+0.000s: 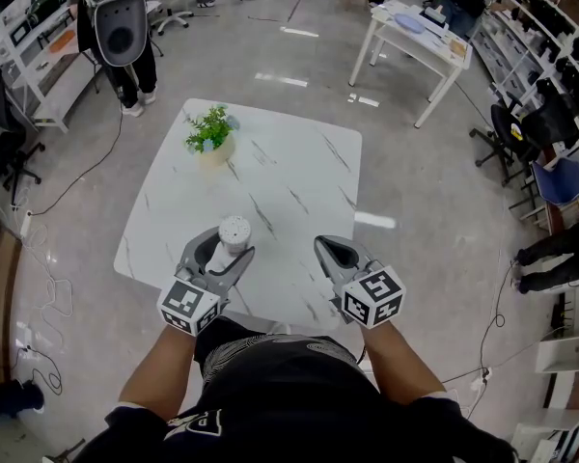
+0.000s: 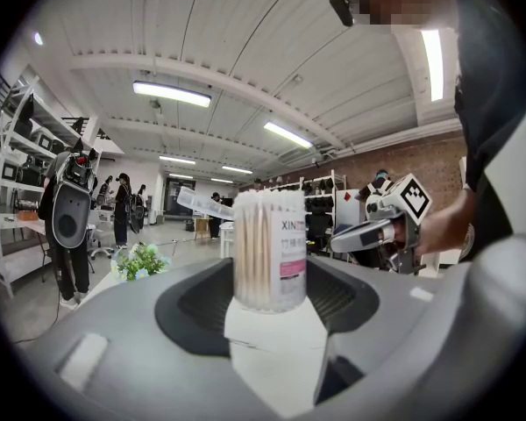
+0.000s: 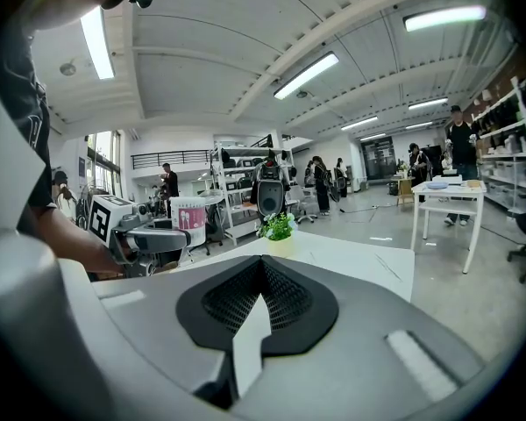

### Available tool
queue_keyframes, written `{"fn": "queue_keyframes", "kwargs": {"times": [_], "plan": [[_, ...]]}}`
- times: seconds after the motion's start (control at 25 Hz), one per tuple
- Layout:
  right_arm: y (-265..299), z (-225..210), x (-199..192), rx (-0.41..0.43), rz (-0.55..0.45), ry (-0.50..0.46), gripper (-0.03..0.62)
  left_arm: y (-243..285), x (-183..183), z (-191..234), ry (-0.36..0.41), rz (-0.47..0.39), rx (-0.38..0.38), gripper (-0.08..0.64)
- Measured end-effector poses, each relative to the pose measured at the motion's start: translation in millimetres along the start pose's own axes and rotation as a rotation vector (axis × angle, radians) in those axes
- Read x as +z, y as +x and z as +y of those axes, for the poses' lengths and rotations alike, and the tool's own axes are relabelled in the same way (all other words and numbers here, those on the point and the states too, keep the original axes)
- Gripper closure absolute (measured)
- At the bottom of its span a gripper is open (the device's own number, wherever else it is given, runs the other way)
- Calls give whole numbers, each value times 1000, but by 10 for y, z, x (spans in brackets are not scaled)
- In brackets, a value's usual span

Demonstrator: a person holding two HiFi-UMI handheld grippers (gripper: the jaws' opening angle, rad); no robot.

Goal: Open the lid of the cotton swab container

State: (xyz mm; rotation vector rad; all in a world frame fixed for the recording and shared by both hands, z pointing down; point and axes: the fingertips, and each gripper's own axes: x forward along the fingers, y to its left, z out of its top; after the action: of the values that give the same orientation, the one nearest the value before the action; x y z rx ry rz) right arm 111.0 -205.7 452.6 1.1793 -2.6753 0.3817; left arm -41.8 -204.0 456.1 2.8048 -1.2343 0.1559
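The cotton swab container point(image 1: 234, 231) is a clear round tub packed with swabs, with a pink and white label point(image 2: 269, 251). It stands upright between the jaws of my left gripper point(image 1: 224, 251), which is shut on its lower part point(image 2: 272, 312). A clear flap juts left from its top rim; I cannot tell whether it is the lid. My right gripper point(image 1: 330, 249) hovers to the right of it, apart from it, shut with nothing between its pads point(image 3: 250, 323). The right gripper view shows the container point(image 3: 189, 217) in the left gripper point(image 3: 153, 238).
Both grippers sit over the near edge of a white marble-pattern table point(image 1: 289, 181). A small potted plant point(image 1: 210, 135) stands at its far left. A second white table point(image 1: 415, 37), shelves, chairs, floor cables and standing people surround it.
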Motion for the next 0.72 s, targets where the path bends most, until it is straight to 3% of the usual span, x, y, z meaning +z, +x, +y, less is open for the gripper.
{"fn": "queue_keyframes", "kwargs": {"times": [0.72], "plan": [[14,39,35,10,0,-1,592,-1,78,4,7,-10,-1,252]]}}
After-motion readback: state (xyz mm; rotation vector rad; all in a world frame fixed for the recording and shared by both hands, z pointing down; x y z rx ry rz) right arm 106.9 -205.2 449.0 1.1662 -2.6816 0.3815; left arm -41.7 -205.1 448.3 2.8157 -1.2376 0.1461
